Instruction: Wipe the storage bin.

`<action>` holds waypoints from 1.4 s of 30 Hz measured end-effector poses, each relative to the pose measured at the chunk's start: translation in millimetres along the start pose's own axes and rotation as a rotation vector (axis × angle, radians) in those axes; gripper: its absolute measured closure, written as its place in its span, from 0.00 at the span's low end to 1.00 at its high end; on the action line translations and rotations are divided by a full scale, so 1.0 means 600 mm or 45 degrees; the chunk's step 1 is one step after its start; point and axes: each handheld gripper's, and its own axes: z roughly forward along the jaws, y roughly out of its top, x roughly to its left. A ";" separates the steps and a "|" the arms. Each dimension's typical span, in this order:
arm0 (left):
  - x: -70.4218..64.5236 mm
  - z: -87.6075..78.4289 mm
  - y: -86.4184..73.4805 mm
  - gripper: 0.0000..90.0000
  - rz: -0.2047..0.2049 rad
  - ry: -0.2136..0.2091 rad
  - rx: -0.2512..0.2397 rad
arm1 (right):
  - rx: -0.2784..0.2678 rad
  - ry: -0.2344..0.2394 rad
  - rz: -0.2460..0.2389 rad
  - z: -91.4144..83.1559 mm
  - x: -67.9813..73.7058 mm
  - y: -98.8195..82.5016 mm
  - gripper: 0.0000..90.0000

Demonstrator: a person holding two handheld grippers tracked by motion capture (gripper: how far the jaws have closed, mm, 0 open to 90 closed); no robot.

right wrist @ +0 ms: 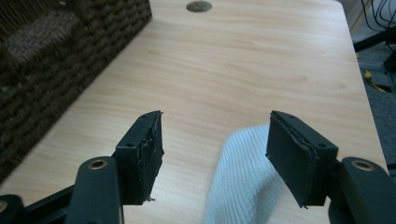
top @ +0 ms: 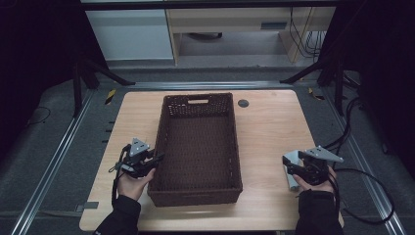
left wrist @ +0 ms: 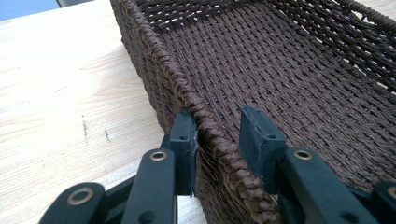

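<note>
A dark brown wicker basket (top: 199, 147) stands empty in the middle of the wooden table. My left gripper (top: 156, 159) is at its left rim near the front corner. In the left gripper view the jaws (left wrist: 217, 130) straddle the basket rim (left wrist: 212, 135): the outer pad lies against the wall, and a narrow gap shows at the inner pad. A pale blue folded cloth (top: 292, 172) lies at the table's right side. My right gripper (top: 287, 164) hangs just over it, open. In the right gripper view the cloth (right wrist: 243, 186) lies below the wide-apart jaws (right wrist: 215, 140), untouched.
A round grey cable port (top: 243, 103) sits in the tabletop behind the basket's right corner. Bare wood lies between the basket and the cloth (right wrist: 224, 70). Black cables (top: 362, 171) trail off the table's right edge. Dark stands and metal rails flank the table.
</note>
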 end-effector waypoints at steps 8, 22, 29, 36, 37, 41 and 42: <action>0.003 0.002 0.002 0.74 -0.001 -0.006 -0.002 | 0.064 -0.028 0.045 -0.004 -0.019 -0.037 0.46; 0.019 0.007 0.007 0.77 -0.027 -0.036 0.004 | 0.208 -0.018 0.032 0.011 -0.023 -0.053 0.67; 0.024 0.007 0.009 0.78 -0.050 -0.055 0.007 | 0.255 0.006 0.015 0.013 -0.022 -0.047 0.89; 0.022 0.007 0.010 0.79 -0.060 -0.066 0.005 | 0.181 0.075 0.022 0.010 -0.010 -0.027 0.91; 0.020 0.007 0.010 0.79 -0.060 -0.070 0.005 | 0.165 0.083 0.017 0.011 -0.007 -0.023 0.91; 0.010 0.009 0.012 0.79 -0.048 -0.082 0.004 | 0.094 0.145 -0.010 0.026 0.011 0.004 0.91; 0.007 0.010 0.012 0.79 -0.044 -0.087 0.005 | 0.080 0.150 -0.008 0.029 0.013 0.009 0.91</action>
